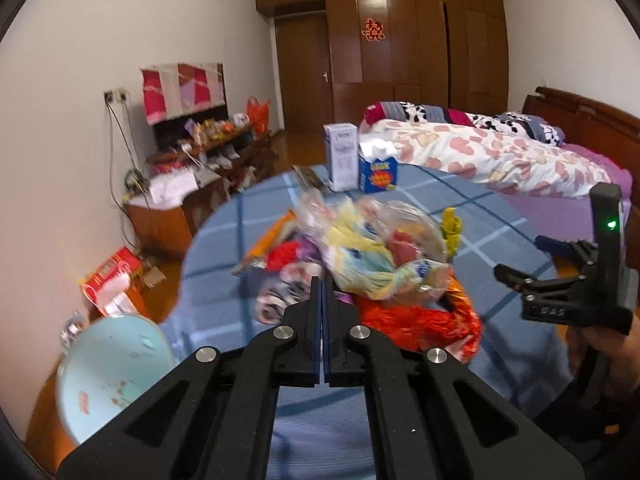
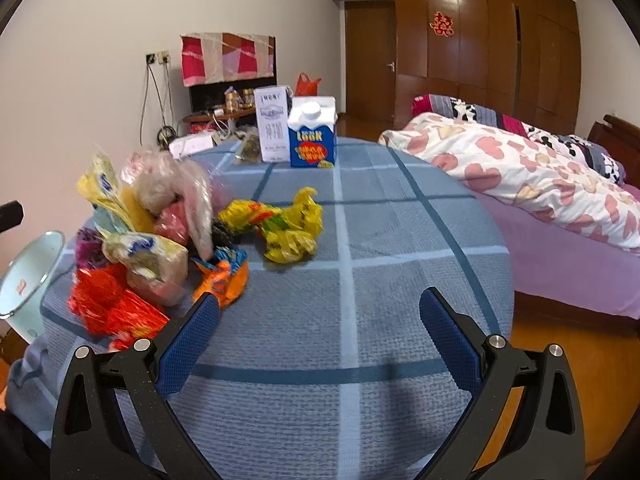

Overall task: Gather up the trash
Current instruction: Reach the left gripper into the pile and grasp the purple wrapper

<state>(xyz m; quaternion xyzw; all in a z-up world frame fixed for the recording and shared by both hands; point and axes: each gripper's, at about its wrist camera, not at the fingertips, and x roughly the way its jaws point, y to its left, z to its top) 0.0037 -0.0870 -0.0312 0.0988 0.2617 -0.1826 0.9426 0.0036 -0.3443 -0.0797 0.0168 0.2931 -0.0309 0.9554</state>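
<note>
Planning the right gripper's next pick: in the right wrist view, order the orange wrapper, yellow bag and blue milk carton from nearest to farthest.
From the right gripper:
1. Orange wrapper, just ahead, left.
2. Yellow bag, mid-table, slightly left.
3. Blue milk carton, far edge, centre.

Left wrist view: close over the heap of crumpled coloured wrappers [image 1: 360, 264]. Right wrist view: farther back, heap [image 2: 152, 240] ahead-left. Both share the round blue-checked cloth-covered table [image 1: 500, 248] [image 2: 400, 240].

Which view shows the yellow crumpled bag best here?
The right wrist view: the yellow crumpled bag lies unobstructed on the blue checked tablecloth, apart from the trash pile. The left wrist view shows only a yellow sliver behind the pile.
</note>
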